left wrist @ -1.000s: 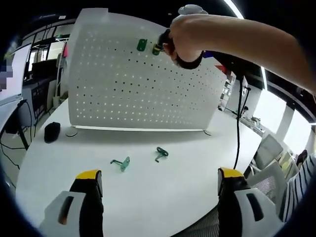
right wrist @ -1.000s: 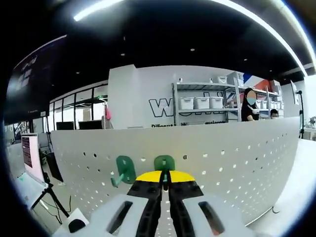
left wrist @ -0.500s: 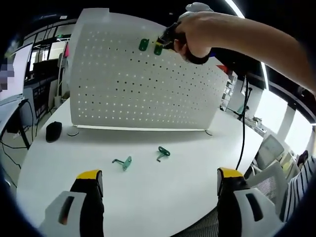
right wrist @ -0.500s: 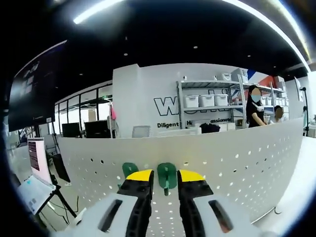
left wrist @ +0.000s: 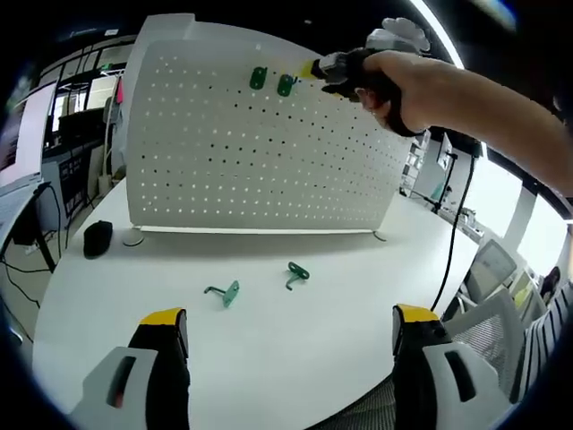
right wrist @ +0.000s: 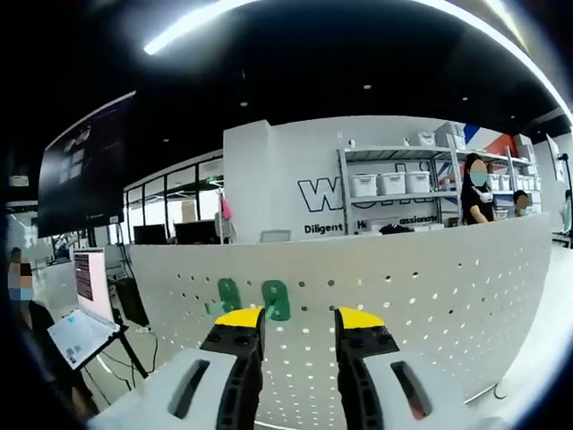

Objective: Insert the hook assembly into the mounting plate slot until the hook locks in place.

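Two green hooks lay loose on the white desk (left wrist: 295, 358), and the left gripper (left wrist: 285, 324) was plainly the nearer one to them: from its own view the closer hook (left wrist: 223, 293) sat at about eleven o'clock ahead of its jaws and the farther hook (left wrist: 295, 273) at about twelve, both well apart from the yellow tips. Each lay flat, its bent rod running roughly across the view with the flat mounting tab toward three o'clock. The left gripper's jaws stood wide apart and held nothing. Up on the standing white pegboard (left wrist: 251, 170), near its top edge at about twelve o'clock, two more green hooks (left wrist: 271, 82) sat side by side in the holes. The right gripper (right wrist: 297, 322) hung just off them, jaws spread and empty, with the mounted pair (right wrist: 252, 296) at about eleven o'clock from its tips. I judged either loose hook a job for the left gripper, taken across its rod.
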The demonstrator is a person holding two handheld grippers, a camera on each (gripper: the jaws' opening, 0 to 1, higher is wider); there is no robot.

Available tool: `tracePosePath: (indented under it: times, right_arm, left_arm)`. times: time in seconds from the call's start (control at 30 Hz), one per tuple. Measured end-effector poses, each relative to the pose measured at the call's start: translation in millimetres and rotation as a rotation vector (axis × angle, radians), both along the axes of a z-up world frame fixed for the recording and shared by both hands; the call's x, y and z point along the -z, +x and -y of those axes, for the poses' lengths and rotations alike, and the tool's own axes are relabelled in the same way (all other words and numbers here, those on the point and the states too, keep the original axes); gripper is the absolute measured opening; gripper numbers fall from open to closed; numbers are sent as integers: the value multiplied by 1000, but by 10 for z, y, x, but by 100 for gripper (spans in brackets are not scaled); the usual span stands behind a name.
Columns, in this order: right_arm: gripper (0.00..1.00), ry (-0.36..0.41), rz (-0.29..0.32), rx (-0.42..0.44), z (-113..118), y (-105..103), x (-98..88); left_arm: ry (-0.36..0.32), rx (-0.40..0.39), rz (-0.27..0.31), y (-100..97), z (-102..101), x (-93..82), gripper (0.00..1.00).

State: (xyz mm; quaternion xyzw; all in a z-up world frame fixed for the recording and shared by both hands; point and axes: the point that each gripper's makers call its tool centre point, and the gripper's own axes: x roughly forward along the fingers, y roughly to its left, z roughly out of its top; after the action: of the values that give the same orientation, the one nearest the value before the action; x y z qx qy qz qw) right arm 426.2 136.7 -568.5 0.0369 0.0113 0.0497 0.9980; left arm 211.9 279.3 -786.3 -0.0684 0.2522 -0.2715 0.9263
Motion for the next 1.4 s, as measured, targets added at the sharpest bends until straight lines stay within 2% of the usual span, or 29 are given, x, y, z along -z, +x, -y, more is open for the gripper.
tracePosePath:
  times: [0.1, 0.17, 0.4, 0.67, 0.73, 0.77, 0.83, 1.13, 1.23, 1.33, 1.4]
  right_arm:
    - [25, -10, 19, -19, 128, -128, -40]
    - [25, -56, 18, -20, 202, -184, -18]
    - [25, -135, -13, -15, 444, -437, 215]
    - [25, -189, -99, -25, 601, -700, 612]
    - [25, -220, -132, -36, 639, -771, 735]
    - [25, -263, -159, -39, 680, -817, 820]
    - [25, -255, -187, -54, 717, -880, 919]
    - [26, -315, -283, -105, 900, -1191, 1280]
    - [28, -283, -321, -97, 995, -1291, 1375]
    - [30, -301, -331, -97, 1055, -1374, 1433]
    - [31, -339, -325, -99, 1102, -1450, 1463]
  left_arm:
    - [-2, -2, 1, -4, -1, -6, 96]
    - [0, -3, 2, -3, -3, -6, 96]
    - [10, 0, 8, -9, -7, -10, 95]
    - [18, 4, 8, -15, -7, -4, 95]
    - [21, 8, 4, -22, -5, 3, 95]
    - [21, 8, 3, -23, -4, 5, 95]
    - [23, 10, 1, -24, -3, 10, 95]
    - [26, 14, -2, -31, 6, 18, 94]
    - [10, -13, -10, -11, -48, 17, 94]
    - [-11, -27, -14, -4, -70, 3, 93]
    - [-17, -36, -10, 5, -84, -7, 91]
